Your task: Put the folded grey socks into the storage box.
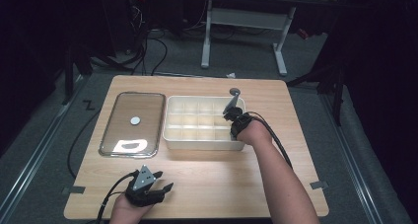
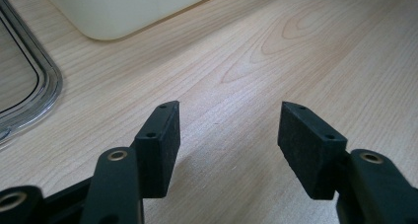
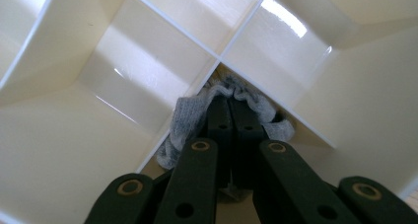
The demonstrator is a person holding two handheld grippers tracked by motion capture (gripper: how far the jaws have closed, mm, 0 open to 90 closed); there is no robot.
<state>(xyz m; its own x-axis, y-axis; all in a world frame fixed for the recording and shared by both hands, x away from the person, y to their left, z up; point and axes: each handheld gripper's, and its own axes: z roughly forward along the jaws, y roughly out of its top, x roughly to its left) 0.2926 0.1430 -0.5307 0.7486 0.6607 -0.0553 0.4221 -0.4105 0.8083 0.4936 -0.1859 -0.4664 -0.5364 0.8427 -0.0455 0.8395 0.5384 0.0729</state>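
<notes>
The table is light wood w/ clear grain lines, smooth and a bit satin. The compartment box looks like cream plastic, glossy, w/ bright reflections on its thin dividers. The lid is transparent, prob. plastic, very shiny; its rim catches the light. The sock is grey knitted cloth, soft and fuzzy, matt. The left gripper is black matt plastic, its pads are rough like fine foam or rubber, w/ small brass-coloured metal rivets. The right gripper has the same matt black finish.
</notes>
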